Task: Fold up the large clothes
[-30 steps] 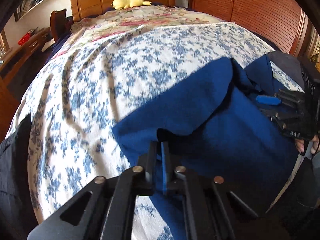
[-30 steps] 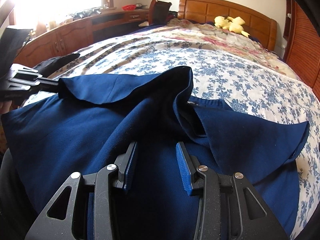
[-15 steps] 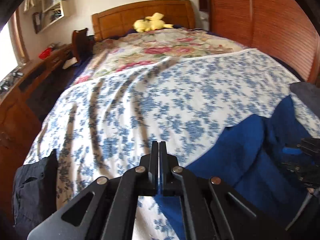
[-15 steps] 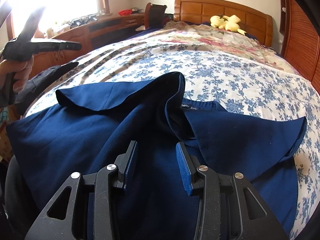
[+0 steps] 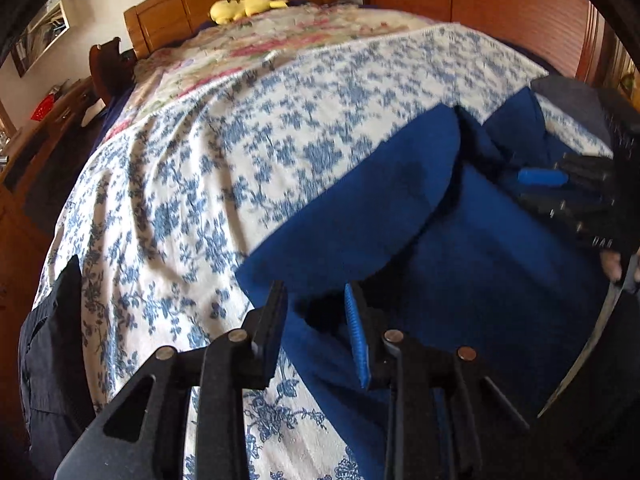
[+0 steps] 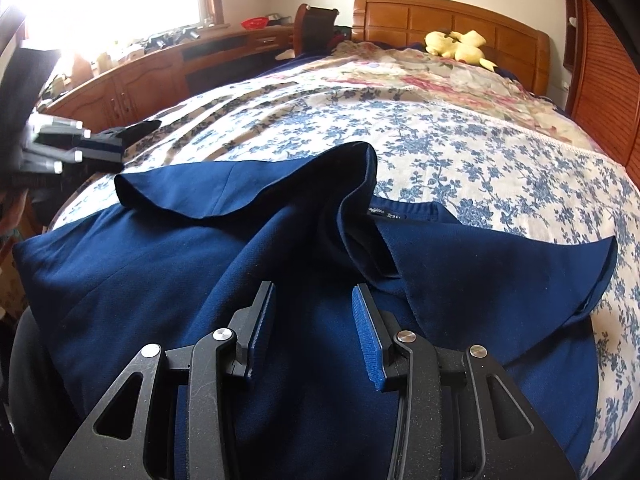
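A navy blue garment (image 5: 460,280) (image 6: 160,280) lies spread on the blue-flowered bedspread (image 5: 200,160) (image 6: 480,140), both short sleeves folded in over its body. My left gripper (image 5: 314,292) hovers at the garment's left corner, its jaws opening and the pads not pressing on the cloth edge below them. In the right wrist view the left gripper (image 6: 100,148) shows at the far left, just past the sleeve tip. My right gripper (image 6: 314,292) (image 5: 560,184) stands open over the middle of the garment, with nothing pinched.
A black garment (image 5: 52,340) (image 6: 140,126) lies at the bed's left edge. A yellow plush toy (image 5: 244,2) (image 6: 456,46) sits by the wooden headboard. Slatted wooden doors (image 5: 500,12) stand to the right, a wooden dresser (image 6: 140,80) to the left.
The left gripper, shut at the left sleeve's edge a second ago, lifted away shut and empty, then came back down at the garment's corner with jaws parted. The right gripper kept still.
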